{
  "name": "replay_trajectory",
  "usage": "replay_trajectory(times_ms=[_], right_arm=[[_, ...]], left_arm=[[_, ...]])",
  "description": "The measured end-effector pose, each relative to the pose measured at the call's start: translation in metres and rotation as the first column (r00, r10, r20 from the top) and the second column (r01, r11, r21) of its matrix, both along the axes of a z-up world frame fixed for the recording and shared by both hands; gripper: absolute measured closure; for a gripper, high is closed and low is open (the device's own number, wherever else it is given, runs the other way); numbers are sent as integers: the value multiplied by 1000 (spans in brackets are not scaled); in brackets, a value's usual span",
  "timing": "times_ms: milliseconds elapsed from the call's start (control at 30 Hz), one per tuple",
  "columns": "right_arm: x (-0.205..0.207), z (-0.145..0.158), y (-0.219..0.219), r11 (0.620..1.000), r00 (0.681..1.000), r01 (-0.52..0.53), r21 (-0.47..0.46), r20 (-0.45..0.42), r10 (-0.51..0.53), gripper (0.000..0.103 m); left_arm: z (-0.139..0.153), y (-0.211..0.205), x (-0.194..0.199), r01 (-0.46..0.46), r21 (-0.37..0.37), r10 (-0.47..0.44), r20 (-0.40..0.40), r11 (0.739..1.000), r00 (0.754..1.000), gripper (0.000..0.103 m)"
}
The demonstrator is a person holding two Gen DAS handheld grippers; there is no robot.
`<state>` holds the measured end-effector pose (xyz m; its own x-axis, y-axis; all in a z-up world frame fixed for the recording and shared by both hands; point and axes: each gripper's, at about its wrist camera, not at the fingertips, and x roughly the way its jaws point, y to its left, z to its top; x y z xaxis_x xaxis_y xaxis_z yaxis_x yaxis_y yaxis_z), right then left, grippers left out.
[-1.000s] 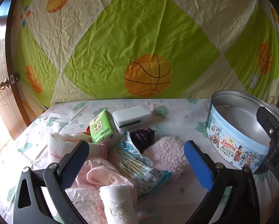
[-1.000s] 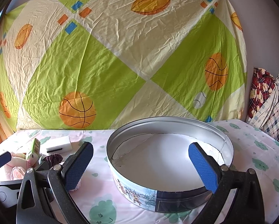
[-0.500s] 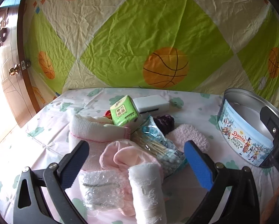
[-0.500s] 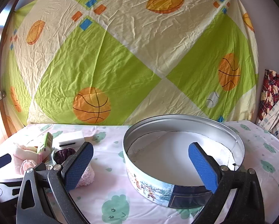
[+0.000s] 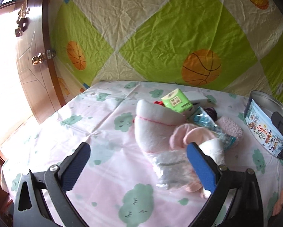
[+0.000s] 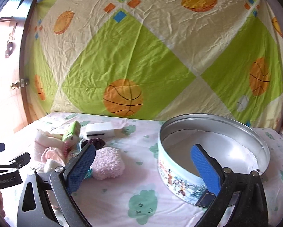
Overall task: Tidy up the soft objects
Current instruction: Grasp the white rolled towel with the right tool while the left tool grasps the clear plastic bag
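A pile of soft things lies on the table: a white towel with pink trim (image 5: 152,126), a pink cloth (image 5: 188,134), a plastic-wrapped white roll (image 5: 171,168), a fluffy pink pad (image 5: 230,128) (image 6: 107,162), a green tissue pack (image 5: 176,101) (image 6: 72,129) and a bag of cotton swabs (image 5: 205,121). An empty round Danisa cookie tin (image 6: 213,143) (image 5: 262,117) stands to the right. My left gripper (image 5: 137,160) is open and empty, just left of the pile. My right gripper (image 6: 141,166) is open and empty, between the pad and the tin.
A white box (image 6: 99,130) and a dark purple item (image 6: 93,142) lie behind the pile. A patterned sheet (image 6: 141,56) hangs behind the table. A wooden door (image 5: 27,60) stands at the left. The table's left edge (image 5: 7,164) is near my left gripper.
My left gripper has swung left, so the pile now sits at its right finger. My right gripper has shifted left; the tin now lies to the right.
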<state>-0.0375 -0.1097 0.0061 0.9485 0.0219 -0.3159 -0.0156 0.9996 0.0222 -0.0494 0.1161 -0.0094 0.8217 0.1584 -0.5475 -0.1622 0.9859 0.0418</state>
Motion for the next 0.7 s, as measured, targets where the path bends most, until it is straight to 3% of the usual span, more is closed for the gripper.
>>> replay_trajectory(times_ms=[133,233,333,367,433,600,633,700], right_arm=[[3,-4,19,986,984,-152,74,-84,158,8],[4,-9,46,953,942,-276,128,-163,295,11],[9,-16,77,924,896,-353,145,-231,379,16],[13,-19,87,920,885,-362,149,-256,390,20],[25,-27,101,924,865,-352,147,-326,382,46],[46,-56,110,903,774,-374,211,-464,429,54],[45,-57,107,894,768,-380,236,-458,447,71],[41,-51,100,889,768,-389,241,-448,458,73]], left_arm=[[-5,28,-10,-42,8,43,-14,999,999,0],[-11,42,-13,-70,19,71,-31,997,997,0],[-14,55,-14,-75,-24,74,-51,997,996,0],[-14,57,-16,-78,-32,76,-50,996,996,0],[-13,58,-19,-78,-19,77,-48,997,996,0],[-11,56,-22,-54,0,54,-52,999,997,0],[-11,56,-22,-50,-3,50,-54,999,997,0],[-11,53,-21,-36,-16,35,-59,999,998,0]])
